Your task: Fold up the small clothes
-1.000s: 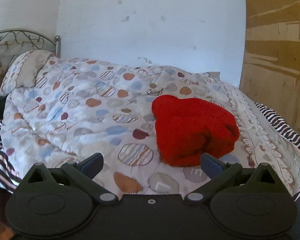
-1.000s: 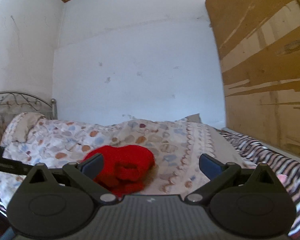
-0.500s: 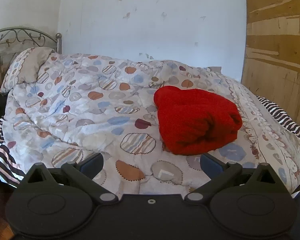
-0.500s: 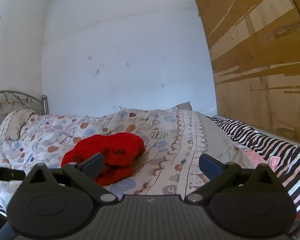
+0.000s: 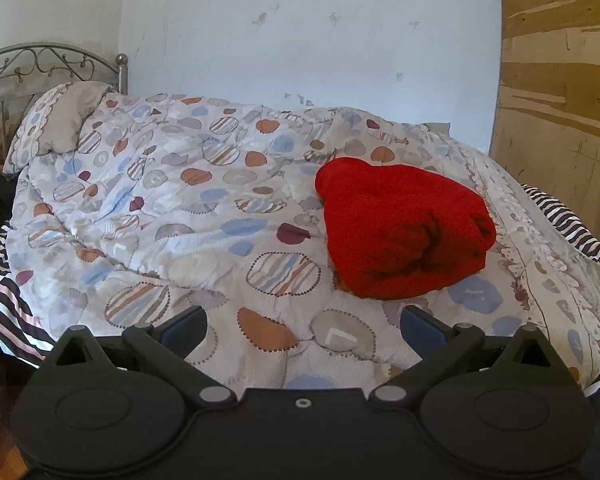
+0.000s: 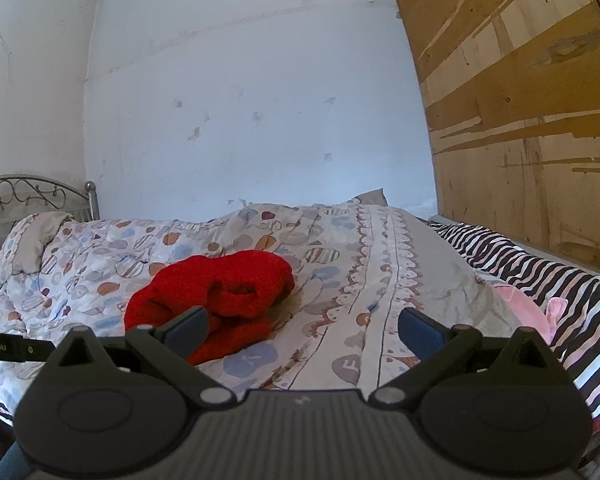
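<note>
A red knitted garment [image 5: 404,228] lies folded into a thick bundle on the patterned quilt [image 5: 188,216]. It also shows in the right wrist view [image 6: 216,296], left of centre. My left gripper [image 5: 303,326] is open and empty, held back from the bundle over the quilt's near edge. My right gripper [image 6: 303,326] is open and empty, to the right of the garment and apart from it.
The bed has a metal headboard [image 5: 40,60] and a pillow [image 5: 60,120] at the left. A zebra-striped sheet [image 6: 540,276] with a pink item [image 6: 520,308] lies at the right. A wooden panel wall [image 6: 520,100] stands on the right.
Both grippers have drawn back from the bed, open and empty throughout. The red bundle has stayed where it was on the quilt.
</note>
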Demonstrator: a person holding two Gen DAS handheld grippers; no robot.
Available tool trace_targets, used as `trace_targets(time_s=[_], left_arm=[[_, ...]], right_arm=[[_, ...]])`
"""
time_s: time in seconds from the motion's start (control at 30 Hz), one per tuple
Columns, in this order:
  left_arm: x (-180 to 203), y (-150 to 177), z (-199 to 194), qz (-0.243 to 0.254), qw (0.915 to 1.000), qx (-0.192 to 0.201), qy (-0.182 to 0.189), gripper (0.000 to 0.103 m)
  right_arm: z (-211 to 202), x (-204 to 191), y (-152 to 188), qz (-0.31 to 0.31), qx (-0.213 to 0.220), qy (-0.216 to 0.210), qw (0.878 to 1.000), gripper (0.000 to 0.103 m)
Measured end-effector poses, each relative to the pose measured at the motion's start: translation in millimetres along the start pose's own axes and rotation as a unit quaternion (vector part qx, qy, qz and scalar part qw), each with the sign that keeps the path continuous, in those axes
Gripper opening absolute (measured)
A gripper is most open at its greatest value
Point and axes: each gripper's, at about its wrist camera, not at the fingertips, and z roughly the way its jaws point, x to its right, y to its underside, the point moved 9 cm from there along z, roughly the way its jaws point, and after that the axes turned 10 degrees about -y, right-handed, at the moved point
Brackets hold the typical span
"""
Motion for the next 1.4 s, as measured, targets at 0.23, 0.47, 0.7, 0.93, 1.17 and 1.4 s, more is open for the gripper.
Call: trace_targets(time_s=[0.23, 0.47, 0.7, 0.93, 1.17, 1.4], left_arm=[[1.1, 1.0, 0.0, 0.001, 1.0000, -0.001, 0.000, 0.102], [4.2, 4.0, 1.7, 0.005, 1.0000, -0.004, 0.003, 0.102], [4.9, 6.2, 2.5, 0.004, 1.0000, -0.007, 0.005, 0.102], [5.6, 8.5, 3.4, 0.007, 0.9999, -0.009, 0.004, 0.102], [5.1, 9.7, 5.0, 0.008, 0.9999, -0.011, 0.006, 0.102], [3.9, 8.8, 6.8, 0.004, 0.9999, -0.014, 0.007, 0.102]], right_arm=[[-1.2, -1.4, 0.6, 0.000, 0.000, -0.001, 1.000, 0.103], [-2.4, -0.4, 0.6, 0.002, -0.001, -0.002, 1.000, 0.103], [-2.6, 1.7, 0.3, 0.003, -0.002, -0.001, 1.000, 0.103], [-2.0, 4.2, 2.3, 0.003, -0.003, 0.004, 1.000, 0.103], [-0.7, 3.9, 5.5, 0.006, -0.009, 0.003, 1.000, 0.103], [2.5, 0.9, 5.1, 0.003, -0.011, -0.001, 1.000, 0.103]])
